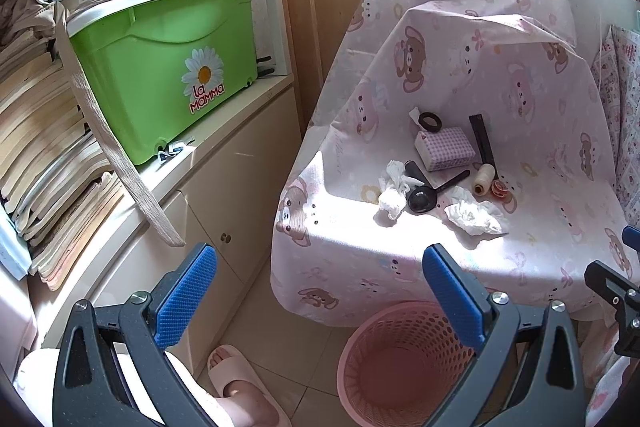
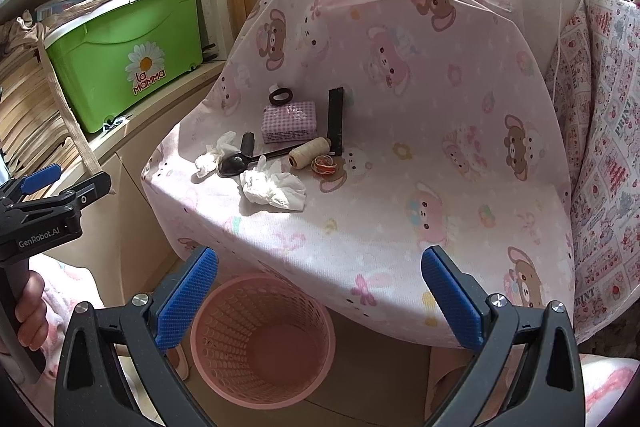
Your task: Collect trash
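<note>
Right wrist view: crumpled tissue (image 2: 274, 189) at eleven o'clock looks light and soft; pinch its bulkiest fold. Right gripper (image 2: 320, 303) and left gripper (image 1: 320, 301) are both spread wide, empty.

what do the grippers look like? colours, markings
Both match: black plastic frames with silver screws and blue, dot-textured finger pads. The left gripper shows white "GenRobot.AI" lettering on its black body in the right wrist view. The right gripper shows no lettering. No cables visible.

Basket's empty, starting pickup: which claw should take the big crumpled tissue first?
Probably right. The right claw is open and faces the big crumpled tissue almost straight ahead; the left claw sees it off toward its right.
</note>
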Tool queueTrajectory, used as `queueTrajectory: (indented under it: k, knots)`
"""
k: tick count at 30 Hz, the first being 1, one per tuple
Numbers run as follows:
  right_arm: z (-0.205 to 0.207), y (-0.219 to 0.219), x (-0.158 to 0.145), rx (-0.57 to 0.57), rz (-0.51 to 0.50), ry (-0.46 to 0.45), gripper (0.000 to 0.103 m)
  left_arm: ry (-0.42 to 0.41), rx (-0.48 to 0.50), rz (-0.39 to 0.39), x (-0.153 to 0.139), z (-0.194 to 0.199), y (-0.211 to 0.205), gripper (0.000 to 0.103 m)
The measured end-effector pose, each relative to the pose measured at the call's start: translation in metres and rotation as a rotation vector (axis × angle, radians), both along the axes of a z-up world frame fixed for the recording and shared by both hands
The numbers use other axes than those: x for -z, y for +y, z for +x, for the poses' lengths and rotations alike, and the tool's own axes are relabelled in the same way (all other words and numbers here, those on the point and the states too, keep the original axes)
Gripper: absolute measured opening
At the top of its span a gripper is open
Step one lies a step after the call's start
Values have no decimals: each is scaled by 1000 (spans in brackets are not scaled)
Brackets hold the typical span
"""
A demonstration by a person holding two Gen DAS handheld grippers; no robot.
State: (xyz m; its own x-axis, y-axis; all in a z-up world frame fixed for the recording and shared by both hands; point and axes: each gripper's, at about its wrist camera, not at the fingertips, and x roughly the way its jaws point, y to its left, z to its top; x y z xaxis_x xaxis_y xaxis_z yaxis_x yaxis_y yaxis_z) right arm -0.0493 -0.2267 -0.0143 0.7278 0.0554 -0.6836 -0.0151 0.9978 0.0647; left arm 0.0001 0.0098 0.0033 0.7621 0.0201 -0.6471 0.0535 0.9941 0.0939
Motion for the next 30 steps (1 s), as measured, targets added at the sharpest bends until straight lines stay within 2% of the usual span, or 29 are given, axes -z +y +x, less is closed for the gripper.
queueTrajectory:
  k: [5, 23, 30]
  knots:
    - [3, -5, 3, 10, 31, 22, 103, 17, -1, 0, 2, 2, 0, 102]
    - [1, -2, 0, 8, -18, 6, 103, 20, 8, 15, 3, 2, -3, 102]
    - [3, -12, 3, 33, 37, 22, 103, 31, 14, 20, 6, 2, -3, 102]
